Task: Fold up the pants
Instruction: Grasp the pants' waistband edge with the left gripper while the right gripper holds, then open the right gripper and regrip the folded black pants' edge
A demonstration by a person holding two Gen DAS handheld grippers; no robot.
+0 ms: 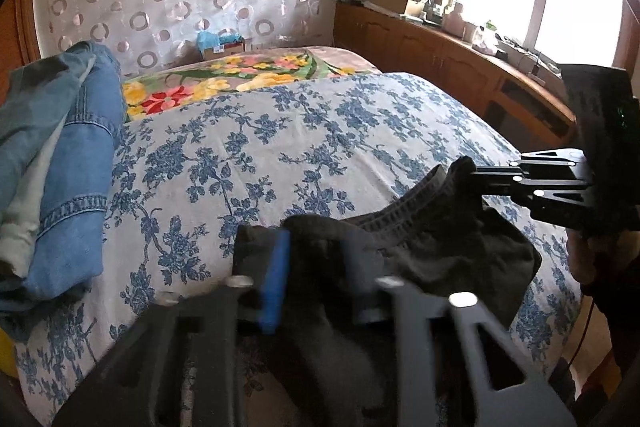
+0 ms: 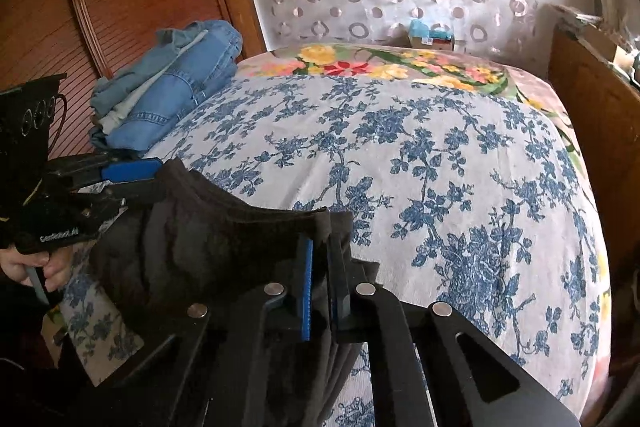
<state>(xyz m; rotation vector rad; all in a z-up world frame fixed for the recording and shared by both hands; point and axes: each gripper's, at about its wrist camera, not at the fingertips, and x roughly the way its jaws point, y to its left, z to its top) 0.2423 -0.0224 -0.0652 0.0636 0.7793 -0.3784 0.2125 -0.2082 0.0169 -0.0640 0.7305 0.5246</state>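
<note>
Both your tools grip the dark pants (image 2: 208, 243) at the bed's near edge: left tool (image 1: 316, 279) and right tool (image 2: 320, 291) clamped on the waistband. No fold shows yet; all folding remains.

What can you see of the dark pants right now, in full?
The dark pants look like soft charcoal knit fabric with a ribbed elastic waistband. They are bunched, not yet folded, at the near edge of the blue floral bedspread. The left hand-held gripper and the right hand-held gripper are each shut on the waistband, which is stretched loosely between them. The rest hangs down out of view.
</note>
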